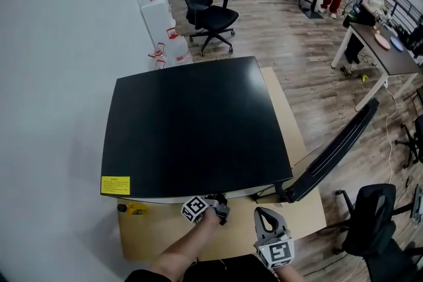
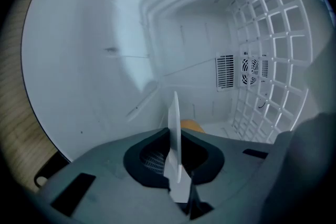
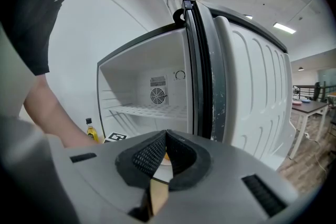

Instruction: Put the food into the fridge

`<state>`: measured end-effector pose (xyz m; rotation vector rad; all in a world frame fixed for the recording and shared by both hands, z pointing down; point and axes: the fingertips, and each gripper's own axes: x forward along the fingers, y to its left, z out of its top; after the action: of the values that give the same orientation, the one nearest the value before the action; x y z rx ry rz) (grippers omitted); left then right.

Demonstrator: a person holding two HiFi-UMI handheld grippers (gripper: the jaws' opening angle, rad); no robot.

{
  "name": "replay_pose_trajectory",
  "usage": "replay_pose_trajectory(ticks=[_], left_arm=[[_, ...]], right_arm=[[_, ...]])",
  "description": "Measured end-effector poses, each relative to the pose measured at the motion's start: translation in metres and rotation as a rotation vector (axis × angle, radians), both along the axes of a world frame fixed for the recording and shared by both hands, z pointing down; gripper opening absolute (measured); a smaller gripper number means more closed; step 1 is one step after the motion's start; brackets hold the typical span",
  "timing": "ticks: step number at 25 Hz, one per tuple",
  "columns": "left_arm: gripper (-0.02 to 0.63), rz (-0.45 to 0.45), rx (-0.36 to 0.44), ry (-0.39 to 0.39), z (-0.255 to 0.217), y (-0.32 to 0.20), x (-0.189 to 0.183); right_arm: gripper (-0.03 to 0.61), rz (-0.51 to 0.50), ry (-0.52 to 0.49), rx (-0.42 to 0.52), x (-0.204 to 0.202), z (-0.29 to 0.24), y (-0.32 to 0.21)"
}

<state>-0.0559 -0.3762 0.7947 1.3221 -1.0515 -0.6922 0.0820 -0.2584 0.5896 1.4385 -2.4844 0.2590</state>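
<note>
At the far left of the wooden surface (image 1: 158, 234) a small bottle (image 3: 92, 130) of yellow liquid stands just beside the fridge (image 1: 192, 129), clear of the work.

Next comes the left claw (image 2: 176, 136), reaching into the open fridge under its black top. It is pinched nearly shut on the rim of a thin white plate (image 2: 173, 113), seen edge-on. An orange piece of food (image 2: 191, 126) shows just past the pads, so plate and food are already inside the cabinet. The wire shelf (image 2: 268, 60) runs along the right of the left gripper view. I cannot tell whether the plate is resting on anything.

The plate looks stiff, smooth and light, probably breakable. A grip on one edge leaves the far side unsupported, so it will want to tip, and the glazed rim could slide between the pads. I would hold the rim deep in the pads and keep the plate level. The food lies loose and could roll off if the plate tilts. The plate should be let go only once it sits flat.

Further right, the right claw (image 3: 165, 139) hangs in front of the fridge with its jaws together and nothing between them.

At the far right the door (image 3: 252, 92) stands wide open.
</note>
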Motion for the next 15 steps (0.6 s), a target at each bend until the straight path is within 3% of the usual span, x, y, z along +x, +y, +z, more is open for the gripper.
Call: replay_pose_trajectory(ticks=[9,11,13,15], left_arm=[[0.026,0.021,-0.110,-0.034,0.009,-0.002,0.002],[0.026,0.058,-0.116,-0.100,0.007,-0.002,0.004],[0.040,0.122,-0.114,-0.215,0.005,-0.002,0.008],[0.091,0.183,-0.112,-0.322,0.007,0.000,0.011]], right_arm=[[0.060,-0.043,-0.008,0.022,-0.012,0.001,0.005],[0.060,-0.051,-0.011,0.027,-0.014,0.001,0.007],[0.060,-0.054,-0.017,0.027,-0.015,0.000,0.009],[0.060,-0.054,-0.019,0.028,-0.015,0.000,0.011]])
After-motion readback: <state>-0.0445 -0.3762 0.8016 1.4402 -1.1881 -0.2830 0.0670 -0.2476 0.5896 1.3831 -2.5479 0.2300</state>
